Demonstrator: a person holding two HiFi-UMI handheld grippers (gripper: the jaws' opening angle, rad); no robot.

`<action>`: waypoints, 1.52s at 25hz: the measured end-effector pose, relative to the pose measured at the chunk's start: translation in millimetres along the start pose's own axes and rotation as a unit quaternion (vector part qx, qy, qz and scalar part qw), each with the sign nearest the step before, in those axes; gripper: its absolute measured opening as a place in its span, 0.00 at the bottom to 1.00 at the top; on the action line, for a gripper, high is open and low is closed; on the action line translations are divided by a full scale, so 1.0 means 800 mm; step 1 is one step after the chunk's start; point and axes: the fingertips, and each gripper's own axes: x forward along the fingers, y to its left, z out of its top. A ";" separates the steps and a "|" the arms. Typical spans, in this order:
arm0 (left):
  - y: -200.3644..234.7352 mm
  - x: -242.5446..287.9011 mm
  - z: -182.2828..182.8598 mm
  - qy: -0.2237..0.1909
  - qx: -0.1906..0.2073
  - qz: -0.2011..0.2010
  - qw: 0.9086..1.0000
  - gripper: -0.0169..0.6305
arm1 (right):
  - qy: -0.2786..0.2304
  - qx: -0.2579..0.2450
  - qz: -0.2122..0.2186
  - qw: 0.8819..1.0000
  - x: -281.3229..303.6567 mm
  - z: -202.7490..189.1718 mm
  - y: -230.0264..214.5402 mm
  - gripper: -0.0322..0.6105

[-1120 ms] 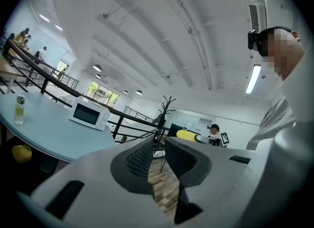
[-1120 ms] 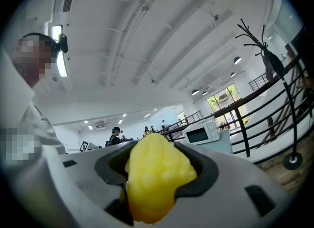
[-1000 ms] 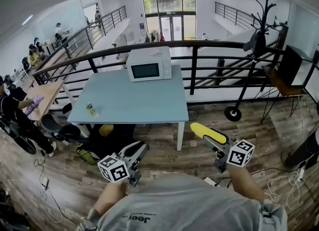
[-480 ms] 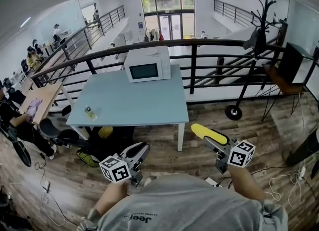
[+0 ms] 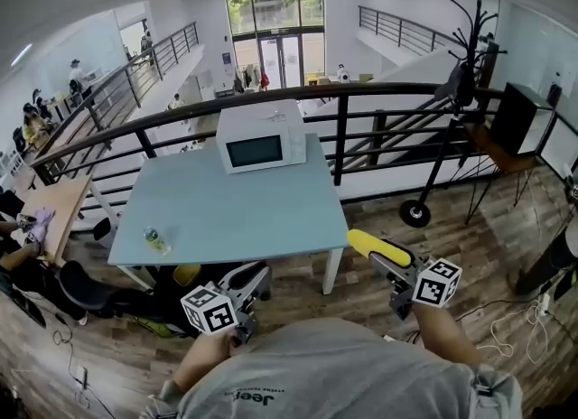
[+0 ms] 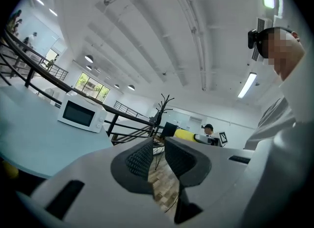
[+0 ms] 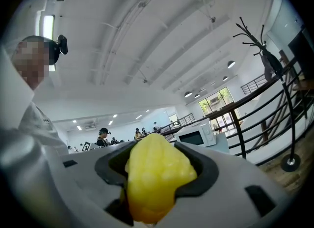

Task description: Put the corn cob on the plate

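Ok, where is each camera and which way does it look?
Head view: on the person's head, looking down at light blue table, white microwave, left gripper, right gripper, grey shirt.
Left gripper view: behind its slightly parted, empty jaws, tilted up; the shirt shows.
Right gripper view: behind jaws clamping the yellow corn cob.
All three share the microwave.

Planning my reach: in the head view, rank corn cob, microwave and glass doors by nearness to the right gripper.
1. corn cob, held in the right gripper.
2. microwave, on the table, far edge, left.
3. glass doors, far across the hall.
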 end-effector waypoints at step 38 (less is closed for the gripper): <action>0.267 0.211 0.119 -0.005 -0.025 0.071 0.997 0.15 | 0.042 0.033 0.095 0.994 0.328 0.094 -0.259 0.43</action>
